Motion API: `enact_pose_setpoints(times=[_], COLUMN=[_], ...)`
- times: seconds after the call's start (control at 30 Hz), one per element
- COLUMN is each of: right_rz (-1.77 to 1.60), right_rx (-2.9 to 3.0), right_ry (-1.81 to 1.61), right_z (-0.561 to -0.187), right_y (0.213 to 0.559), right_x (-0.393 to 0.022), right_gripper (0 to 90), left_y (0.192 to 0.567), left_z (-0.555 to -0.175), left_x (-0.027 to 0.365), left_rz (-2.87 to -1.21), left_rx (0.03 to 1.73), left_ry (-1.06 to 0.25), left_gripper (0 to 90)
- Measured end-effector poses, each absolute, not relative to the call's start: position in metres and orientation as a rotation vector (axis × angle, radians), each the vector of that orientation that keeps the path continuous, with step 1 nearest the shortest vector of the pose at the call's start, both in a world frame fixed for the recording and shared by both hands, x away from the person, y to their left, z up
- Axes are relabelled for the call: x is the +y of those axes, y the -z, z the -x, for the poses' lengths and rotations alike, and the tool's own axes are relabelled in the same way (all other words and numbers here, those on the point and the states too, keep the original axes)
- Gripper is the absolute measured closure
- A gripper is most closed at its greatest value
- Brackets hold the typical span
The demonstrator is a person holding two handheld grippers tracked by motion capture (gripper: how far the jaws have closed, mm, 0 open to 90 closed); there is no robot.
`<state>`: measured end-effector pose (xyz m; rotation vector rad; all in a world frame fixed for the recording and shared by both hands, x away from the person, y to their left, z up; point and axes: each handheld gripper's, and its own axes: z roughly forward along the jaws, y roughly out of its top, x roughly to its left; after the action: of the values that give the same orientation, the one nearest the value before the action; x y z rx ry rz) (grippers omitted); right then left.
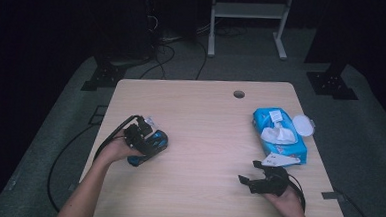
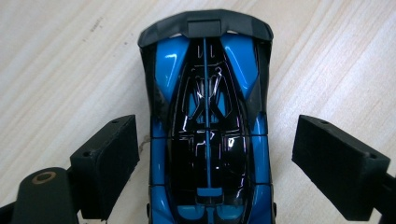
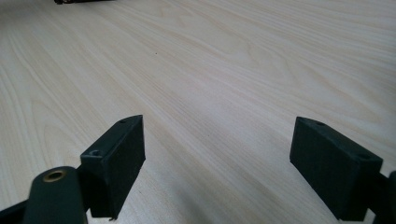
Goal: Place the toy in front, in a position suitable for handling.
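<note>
A blue and black toy car lies on the wooden table at its left side. My left gripper is lowered over it from the left. In the left gripper view the car sits lengthwise between the two black jaws, and a strip of bare table shows on each side, so the pads do not touch it; the left gripper is open. My right gripper rests near the front right of the table, pointing left. It stands open with nothing but bare wood between its fingers.
A blue pack of wet wipes with a white tissue pulled up lies at the right edge, its round white lid beside it. A cable hole is near the far edge. Cables trail off both grippers.
</note>
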<state>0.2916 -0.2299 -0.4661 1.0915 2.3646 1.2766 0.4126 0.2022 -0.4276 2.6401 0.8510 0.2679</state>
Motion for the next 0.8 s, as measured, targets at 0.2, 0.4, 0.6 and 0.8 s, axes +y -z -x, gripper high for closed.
enact_pose_setpoints(times=[0.2, 0.4, 0.6, 0.8], right_rz=[-1.092, -1.086, -1.083, -1.081], right_rx=[2.366, 2.370, 2.377, 2.377], right_ry=[-1.282, -1.281, -1.279, -1.280], right_z=[-0.291, -0.292, -0.292, -0.292], right_y=[0.466, 0.466, 0.466, 0.466], right_x=[-0.231, -0.231, -0.231, -0.231], right_gripper=[17.2, 18.5, 19.3, 19.4], left_y=[0.433, 0.439, 0.441, 0.442], left_z=[-0.416, -0.419, -0.424, -0.427], left_x=[0.201, 0.201, 0.202, 0.201], left_rz=[-2.681, -2.714, -2.721, -2.736], left_rx=[0.864, 0.878, 0.898, 0.904], left_ry=[-0.245, -0.215, -0.179, -0.143], left_gripper=[16.3, 18.7, 23.7, 25.1])
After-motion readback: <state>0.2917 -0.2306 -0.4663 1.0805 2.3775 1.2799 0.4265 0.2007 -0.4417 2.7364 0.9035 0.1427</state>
